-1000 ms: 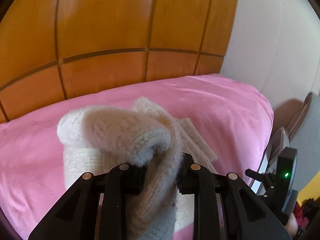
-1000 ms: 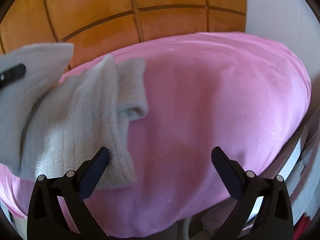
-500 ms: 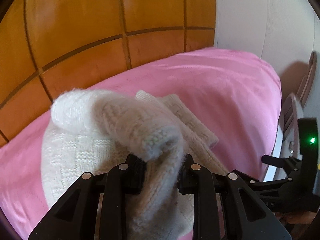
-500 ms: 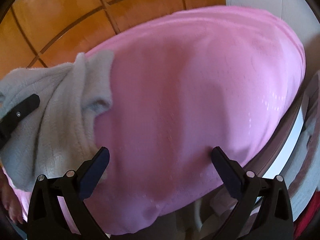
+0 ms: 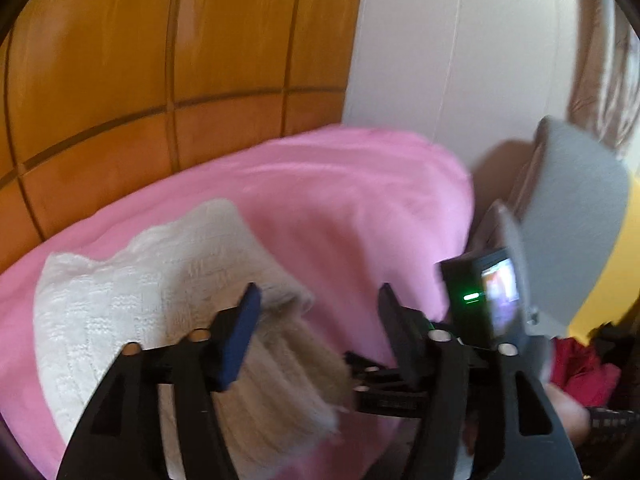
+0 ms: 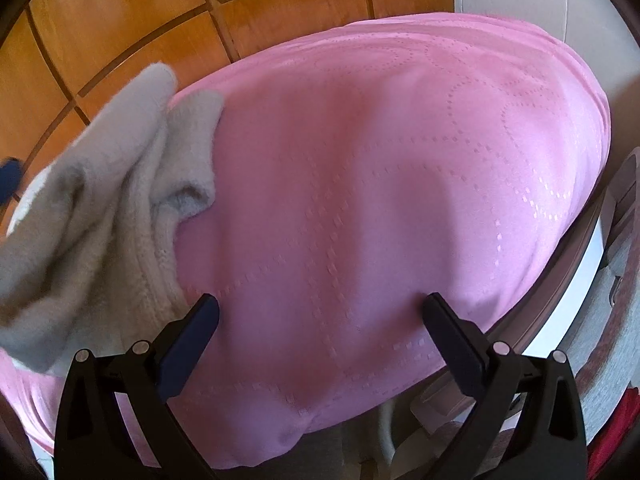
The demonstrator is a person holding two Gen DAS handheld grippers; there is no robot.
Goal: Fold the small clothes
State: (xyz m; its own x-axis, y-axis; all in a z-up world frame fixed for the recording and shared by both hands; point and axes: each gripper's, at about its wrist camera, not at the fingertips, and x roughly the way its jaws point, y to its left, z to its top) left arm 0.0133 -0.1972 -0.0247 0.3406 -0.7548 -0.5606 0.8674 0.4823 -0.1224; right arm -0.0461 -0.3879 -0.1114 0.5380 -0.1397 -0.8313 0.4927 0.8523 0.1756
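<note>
Knit garment [image 5: 132,304]: cream wool-like yarn, chunky ribbed/cable texture, fuzzy, matt. Pink bedspread [image 6: 380,184]: soft cloth w/ faint sheen, smooth, stitched dotted quilting lines. Headboard [image 5: 160,60]: orange-brown wood panels, semi-gloss, dark grooves btwn panels. Wall [image 5: 460,48]: off-white, matt, smooth. Left gripper [image 5: 320,312] & right gripper [image 6: 320,316]: black matt plastic frames, small silvery metal pins at joints; finger pads [image 6: 188,336] dark blue, look rubbery, matt. Grey item [image 5: 576,216] at right: matt, felt-like, blurred.
</note>
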